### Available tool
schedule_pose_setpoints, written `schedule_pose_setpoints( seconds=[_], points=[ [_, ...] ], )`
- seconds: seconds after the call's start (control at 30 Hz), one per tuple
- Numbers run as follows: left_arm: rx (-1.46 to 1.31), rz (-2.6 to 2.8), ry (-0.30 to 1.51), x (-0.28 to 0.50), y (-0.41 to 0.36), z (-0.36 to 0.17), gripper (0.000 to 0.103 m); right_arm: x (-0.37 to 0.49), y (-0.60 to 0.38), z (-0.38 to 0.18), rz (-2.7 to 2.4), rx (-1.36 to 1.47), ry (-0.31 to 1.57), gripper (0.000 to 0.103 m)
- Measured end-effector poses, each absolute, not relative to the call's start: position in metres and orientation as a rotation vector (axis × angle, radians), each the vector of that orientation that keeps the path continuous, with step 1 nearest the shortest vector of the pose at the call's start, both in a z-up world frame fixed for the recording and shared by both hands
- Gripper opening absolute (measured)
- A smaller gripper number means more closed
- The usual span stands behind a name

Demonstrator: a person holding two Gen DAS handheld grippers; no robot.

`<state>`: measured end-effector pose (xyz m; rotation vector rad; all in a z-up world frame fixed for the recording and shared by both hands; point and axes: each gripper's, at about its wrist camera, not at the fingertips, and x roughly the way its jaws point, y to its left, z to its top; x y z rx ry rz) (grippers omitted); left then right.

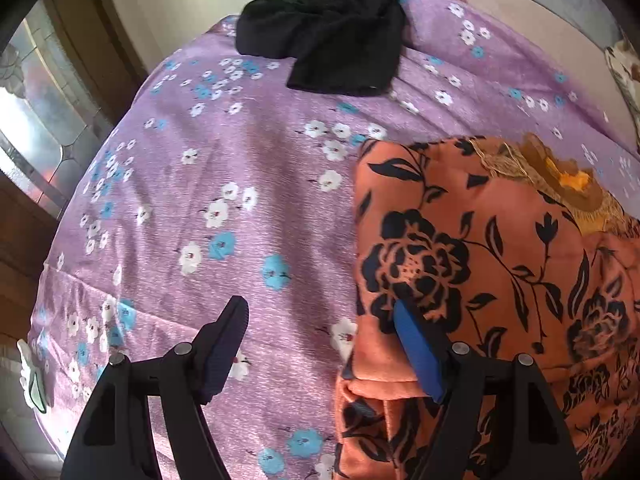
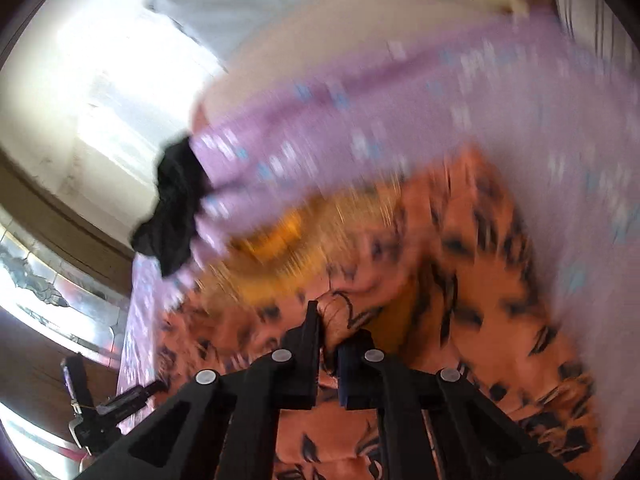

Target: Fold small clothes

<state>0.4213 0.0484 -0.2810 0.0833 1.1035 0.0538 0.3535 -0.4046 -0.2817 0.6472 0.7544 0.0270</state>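
In the left wrist view, the left gripper [image 1: 318, 312] stands with its jaws apart at the bottom of the frame, over a bed covered by a lilac sheet printed with white and blue flowers [image 1: 208, 168]. Its left finger hangs above bare sheet; its blue-padded right finger [image 1: 416, 352] lies against the left edge of the orange garment with a black floral print [image 1: 480, 248], which fills the lower right of the frame. No cloth is pinched between the jaws. A yellow embroidered neckline [image 1: 568, 184] shows at the garment's upper right. A crumpled black cloth [image 1: 332, 28] lies well apart at the top centre of the frame, near the bed's far edge.

The right wrist view is blurred. The right gripper [image 2: 330, 320], at the bottom centre, has its jaws closed together on a bunched fold of the orange garment [image 2: 460, 280]. The black cloth [image 2: 176, 208] sits at the left of the frame, and the left gripper [image 2: 100, 404] appears at the lower left.
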Motion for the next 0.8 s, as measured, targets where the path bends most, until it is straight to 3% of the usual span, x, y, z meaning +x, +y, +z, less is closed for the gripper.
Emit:
schedule_pose_setpoints(
  seconds=[0.1, 0.17, 0.3, 0.47, 0.53, 0.6, 0.8],
  points=[
    [0.075, 0.061, 1.098, 0.419, 0.05, -0.278, 0.076, 0.338, -0.422, -0.266, -0.059, 0.611, 0.697, 0.006],
    [0.091, 0.065, 1.091, 0.419, 0.047, -0.278, 0.076, 0.341, -0.435, -0.281, -0.141, 0.596, 0.785, 0.006],
    [0.112, 0.047, 1.068, 0.417, 0.04, -0.272, 0.076, 0.343, -0.474, -0.327, -0.168, 0.857, 0.958, 0.01],
    [0.102, 0.013, 1.025, 0.415, 0.033, -0.262, 0.076, 0.335, -0.484, -0.308, -0.128, 0.89, 0.873, 0.011],
    [0.091, 0.008, 1.028, 0.416, 0.033, -0.263, 0.076, 0.337, -0.483, -0.306, -0.118, 0.896, 0.875, 0.028],
    [0.086, 0.0, 1.023, 0.415, 0.031, -0.263, 0.076, 0.338, -0.481, -0.309, -0.121, 0.904, 0.896, 0.075],
    [0.135, -0.064, 0.959, 0.406, 0.006, -0.259, 0.076, 0.343, -0.473, -0.313, -0.131, 0.842, 0.884, 0.075]
  ],
)
